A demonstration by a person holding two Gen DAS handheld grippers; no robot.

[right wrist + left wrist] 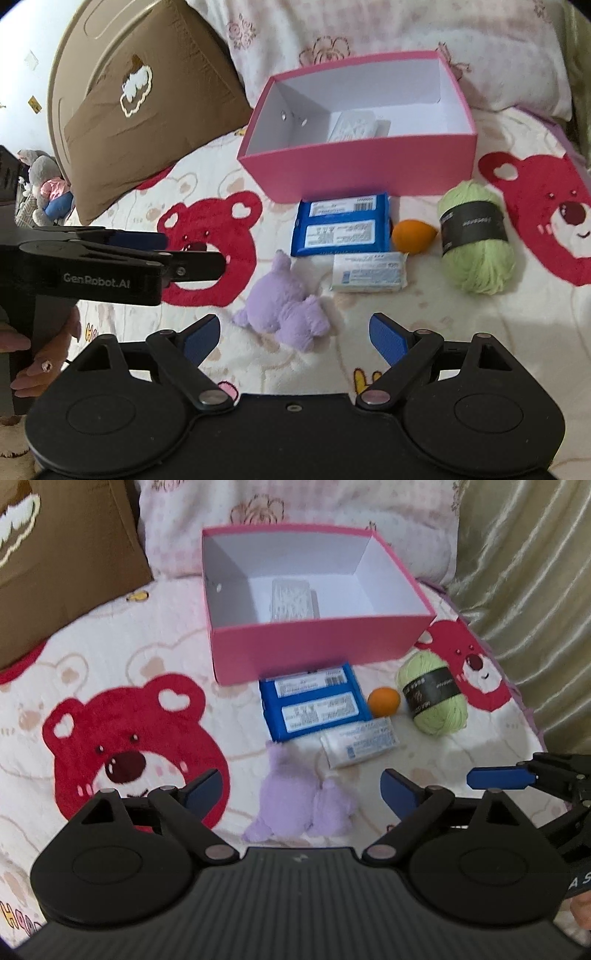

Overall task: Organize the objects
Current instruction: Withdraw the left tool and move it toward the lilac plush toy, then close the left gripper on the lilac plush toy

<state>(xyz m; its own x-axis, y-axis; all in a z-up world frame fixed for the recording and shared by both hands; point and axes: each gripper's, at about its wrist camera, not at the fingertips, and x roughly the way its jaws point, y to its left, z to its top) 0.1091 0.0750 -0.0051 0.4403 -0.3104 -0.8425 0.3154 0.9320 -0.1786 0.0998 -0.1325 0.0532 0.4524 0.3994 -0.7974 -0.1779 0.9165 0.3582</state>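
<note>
An open pink box (317, 642) (362, 170) stands on the bear-print blanket and holds a pale flat packet (293, 600). In front of it lie a blue pack (314, 701), an orange (384, 701), a green yarn skein (432, 694), a white packet (360, 746) and a purple plush toy (299, 805) (284, 306). My left gripper (303, 794) hovers open over the plush, holding nothing. My right gripper (295, 332) is also open and empty, just short of the same plush. Each gripper shows at the side of the other's view.
A brown pillow (147, 110) leans at the back left and a pink floral pillow (295, 506) lies behind the box. A shiny curtain (535, 572) borders the right side. A person's hand (37, 354) grips the left gripper's handle.
</note>
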